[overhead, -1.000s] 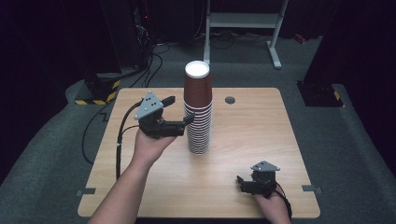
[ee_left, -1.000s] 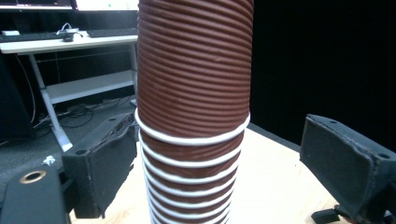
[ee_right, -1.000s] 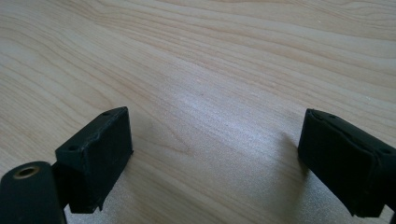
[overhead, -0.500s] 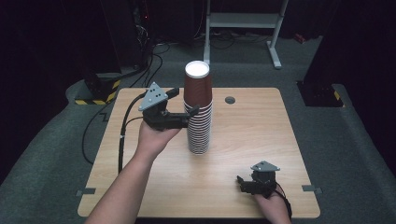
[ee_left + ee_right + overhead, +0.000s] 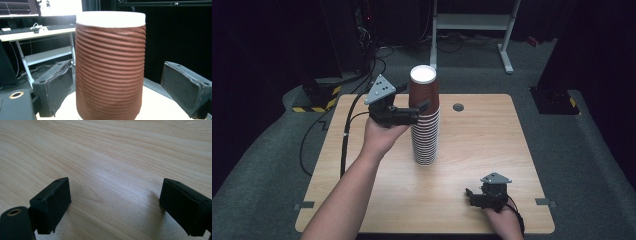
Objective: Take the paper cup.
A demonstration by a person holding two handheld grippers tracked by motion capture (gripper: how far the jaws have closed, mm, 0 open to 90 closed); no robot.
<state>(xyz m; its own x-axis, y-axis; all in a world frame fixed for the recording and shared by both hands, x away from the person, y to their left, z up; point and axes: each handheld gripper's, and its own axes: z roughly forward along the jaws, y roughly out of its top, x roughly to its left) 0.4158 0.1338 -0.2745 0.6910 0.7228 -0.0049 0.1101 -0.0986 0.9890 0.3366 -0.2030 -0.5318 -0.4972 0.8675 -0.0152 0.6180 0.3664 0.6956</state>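
A tall stack of upside-down ribbed brown paper cups (image 5: pixel 424 131) stands near the middle of the wooden table (image 5: pixel 492 145), with the top cup's white base facing up. My left gripper (image 5: pixel 416 109) is held level at the top of the stack. It is open, one jaw on each side of the top cup (image 5: pixel 110 67), with a gap to each pad. My right gripper (image 5: pixel 473 196) rests low at the table's front right. It is open, with bare wood (image 5: pixel 113 157) between its fingers (image 5: pixel 52 202).
A dark round grommet (image 5: pixel 458 107) sits in the table behind the stack. The left gripper's cable (image 5: pixel 345 145) trails over the table's left side. A white metal frame (image 5: pixel 472 22) and a yellow-black striped block (image 5: pixel 311 108) stand on the floor beyond.
My left gripper has risen along the stack from about mid-height to the top cup, staying open. The right gripper has not moved.
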